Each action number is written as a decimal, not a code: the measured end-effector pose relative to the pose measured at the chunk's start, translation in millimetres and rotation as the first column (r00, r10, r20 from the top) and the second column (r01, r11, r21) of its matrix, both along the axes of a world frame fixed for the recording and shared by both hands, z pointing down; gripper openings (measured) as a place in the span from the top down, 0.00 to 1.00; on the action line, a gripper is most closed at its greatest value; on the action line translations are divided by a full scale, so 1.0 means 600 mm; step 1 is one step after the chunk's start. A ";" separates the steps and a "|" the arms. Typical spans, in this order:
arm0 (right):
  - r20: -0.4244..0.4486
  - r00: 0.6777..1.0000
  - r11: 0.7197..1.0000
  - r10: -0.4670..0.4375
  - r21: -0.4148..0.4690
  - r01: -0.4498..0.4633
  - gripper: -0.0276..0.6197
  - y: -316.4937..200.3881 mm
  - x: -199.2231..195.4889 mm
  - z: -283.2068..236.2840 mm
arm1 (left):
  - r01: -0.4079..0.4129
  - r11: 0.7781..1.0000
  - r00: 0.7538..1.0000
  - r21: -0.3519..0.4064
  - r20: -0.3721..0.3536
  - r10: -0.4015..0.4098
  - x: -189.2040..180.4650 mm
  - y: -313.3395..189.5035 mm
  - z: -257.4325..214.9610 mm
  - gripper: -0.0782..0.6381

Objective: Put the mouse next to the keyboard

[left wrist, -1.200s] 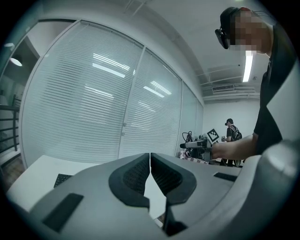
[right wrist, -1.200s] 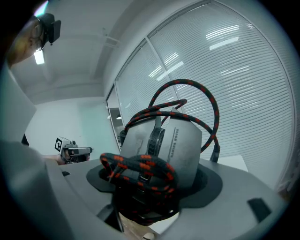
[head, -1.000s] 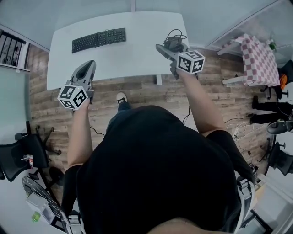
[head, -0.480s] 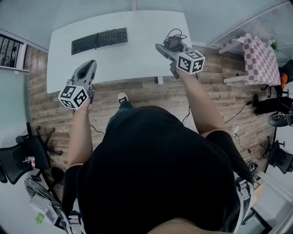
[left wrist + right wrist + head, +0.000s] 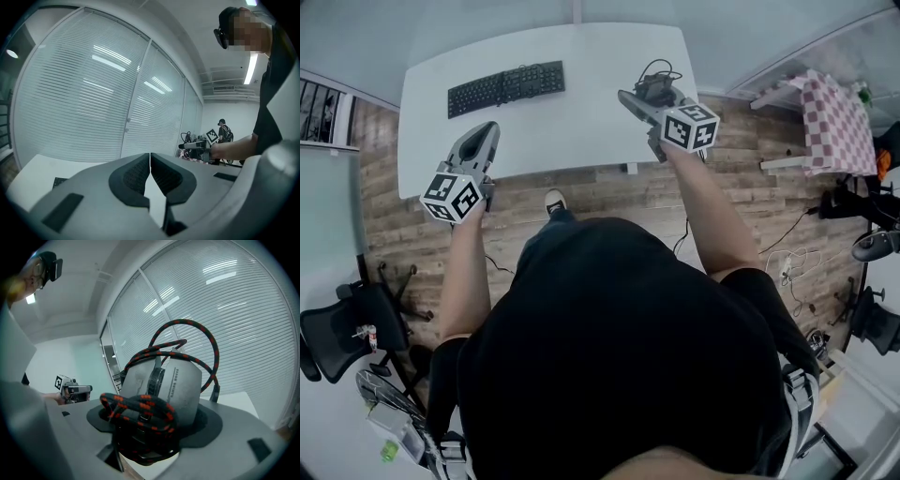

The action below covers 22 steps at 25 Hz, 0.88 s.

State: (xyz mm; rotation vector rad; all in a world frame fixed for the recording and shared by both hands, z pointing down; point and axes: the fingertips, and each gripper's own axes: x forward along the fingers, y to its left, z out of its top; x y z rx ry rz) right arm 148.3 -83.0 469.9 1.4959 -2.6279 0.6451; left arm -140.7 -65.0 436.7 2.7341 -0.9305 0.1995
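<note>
A black keyboard [image 5: 505, 85] lies on the white table [image 5: 581, 103] at its far left. My right gripper [image 5: 639, 97] hovers over the table's right end, shut on a grey mouse [image 5: 164, 383] whose black-and-red braided cable [image 5: 140, 408] is bundled over it. In the head view the mouse [image 5: 656, 90] and its coiled cable show just past the jaws. My left gripper [image 5: 480, 145] is at the table's near left edge, below the keyboard; its ridged pads [image 5: 140, 173] meet with nothing between them.
A checked-cloth table [image 5: 834, 122] stands at the right. Office chairs [image 5: 347, 323] are on the wooden floor at left and right. A glass wall with blinds [image 5: 93, 103] runs behind the white table. A person [image 5: 225, 133] stands far off.
</note>
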 end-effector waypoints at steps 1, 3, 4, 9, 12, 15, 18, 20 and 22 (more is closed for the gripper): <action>-0.001 1.000 1.000 0.001 -0.002 -0.001 0.39 -0.005 -0.002 0.001 | 0.000 1.000 1.000 -0.001 0.001 0.000 -0.002 -0.005 0.000 0.85; -0.004 1.000 1.000 0.002 -0.006 -0.002 0.39 -0.014 -0.007 0.005 | -0.002 1.000 1.000 -0.005 0.001 0.002 -0.008 -0.014 0.002 0.85; -0.005 1.000 1.000 0.003 -0.009 -0.003 0.39 -0.018 -0.010 0.006 | -0.003 1.000 1.000 -0.008 0.001 0.003 -0.010 -0.018 0.004 0.85; -0.005 1.000 1.000 0.003 -0.017 -0.003 0.39 -0.040 -0.020 0.012 | -0.011 1.000 1.000 -0.017 -0.001 0.011 -0.015 -0.046 0.010 0.85; -0.007 1.000 1.000 0.005 -0.024 -0.006 0.39 -0.054 -0.019 0.018 | -0.017 1.000 1.000 -0.016 -0.004 0.017 -0.010 -0.064 0.009 0.85; -0.009 1.000 1.000 0.009 -0.030 -0.009 0.39 -0.061 -0.020 0.024 | -0.023 1.000 1.000 -0.019 -0.003 0.023 -0.009 -0.074 0.014 0.85; -0.012 1.000 0.999 0.009 -0.034 -0.010 0.39 -0.071 -0.028 0.026 | -0.026 0.999 1.000 -0.026 -0.005 0.025 -0.018 -0.085 0.020 0.85; -0.015 1.000 0.999 0.010 -0.038 -0.011 0.39 -0.079 -0.033 0.026 | -0.027 0.999 1.000 -0.029 -0.006 0.026 -0.024 -0.093 0.022 0.85; -0.020 1.000 0.999 0.011 -0.041 -0.012 0.39 -0.088 -0.036 0.027 | -0.027 0.999 1.000 -0.032 -0.006 0.027 -0.030 -0.103 0.023 0.85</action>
